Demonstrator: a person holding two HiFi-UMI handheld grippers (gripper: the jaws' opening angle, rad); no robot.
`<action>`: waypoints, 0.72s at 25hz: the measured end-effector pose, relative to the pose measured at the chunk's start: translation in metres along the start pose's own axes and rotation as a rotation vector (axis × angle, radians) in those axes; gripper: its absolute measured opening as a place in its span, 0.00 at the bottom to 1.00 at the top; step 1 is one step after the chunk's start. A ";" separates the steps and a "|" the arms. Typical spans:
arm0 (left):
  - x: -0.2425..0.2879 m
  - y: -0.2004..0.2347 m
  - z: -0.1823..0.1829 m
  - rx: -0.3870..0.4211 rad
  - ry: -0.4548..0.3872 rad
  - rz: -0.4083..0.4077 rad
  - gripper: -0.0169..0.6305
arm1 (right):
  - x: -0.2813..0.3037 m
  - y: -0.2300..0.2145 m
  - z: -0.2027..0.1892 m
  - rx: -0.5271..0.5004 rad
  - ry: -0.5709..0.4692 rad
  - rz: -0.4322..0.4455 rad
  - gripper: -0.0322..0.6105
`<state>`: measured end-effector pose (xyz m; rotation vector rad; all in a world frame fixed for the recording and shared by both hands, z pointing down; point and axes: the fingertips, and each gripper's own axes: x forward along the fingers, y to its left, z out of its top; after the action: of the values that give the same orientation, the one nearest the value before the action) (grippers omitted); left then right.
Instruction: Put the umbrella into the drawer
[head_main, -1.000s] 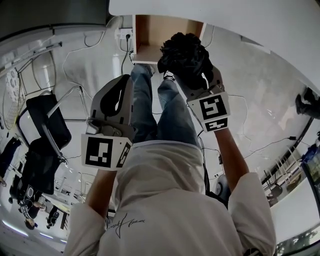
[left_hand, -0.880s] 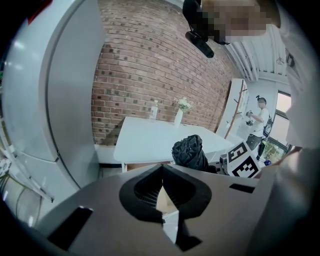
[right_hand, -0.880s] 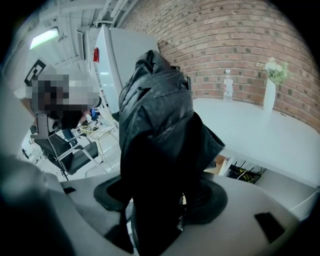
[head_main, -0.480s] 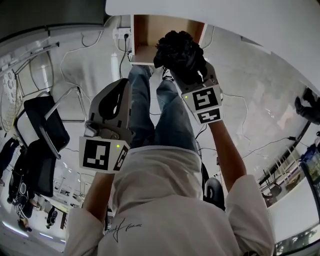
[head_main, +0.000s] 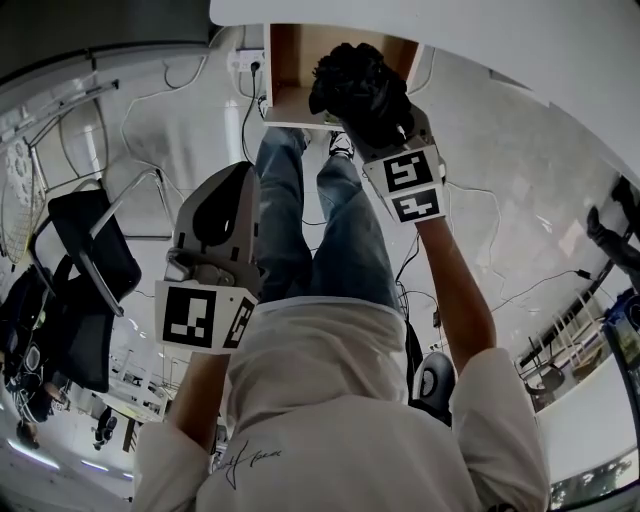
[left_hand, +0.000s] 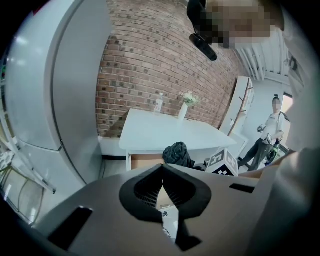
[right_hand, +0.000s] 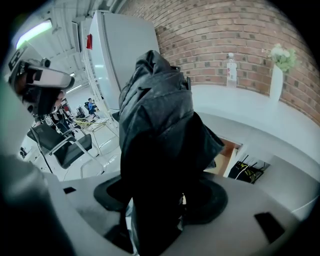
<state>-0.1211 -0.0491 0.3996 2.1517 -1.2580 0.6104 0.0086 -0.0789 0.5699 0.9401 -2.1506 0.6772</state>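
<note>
Black umbrella (head_main: 358, 85): folded and bunched, gripped by my right claw (right_hand: 160, 200), long axis running straight out along the 2 jaws.
Right claw: clenched on the umbrella's lower end; fabric fills the gap between the jaws.
Left claw (left_hand: 162, 172): pressed together on nothing, low beside my waist, well apart from the work.
Drawer (head_main: 297, 62): open under the white tabletop (head_main: 500, 45), wooden inside.
Key relation: umbrella's far end hangs over the drawer's front right part; most of the open box lies ahead and slightly left of it in the head view.
Next move, I judge: swing the long axis left along the drawer, lower it, then let go.
</note>
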 end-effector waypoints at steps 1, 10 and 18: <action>-0.001 -0.001 0.000 -0.001 0.000 0.003 0.05 | 0.001 -0.001 -0.001 -0.002 0.003 0.001 0.50; -0.010 -0.006 0.002 -0.015 0.013 0.011 0.05 | 0.009 -0.004 -0.010 -0.011 0.038 -0.002 0.50; 0.010 0.011 -0.022 -0.041 0.040 0.008 0.05 | 0.052 -0.011 -0.023 -0.024 0.071 -0.001 0.50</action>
<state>-0.1289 -0.0448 0.4247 2.0924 -1.2474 0.6227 -0.0005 -0.0914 0.6256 0.8914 -2.0909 0.6734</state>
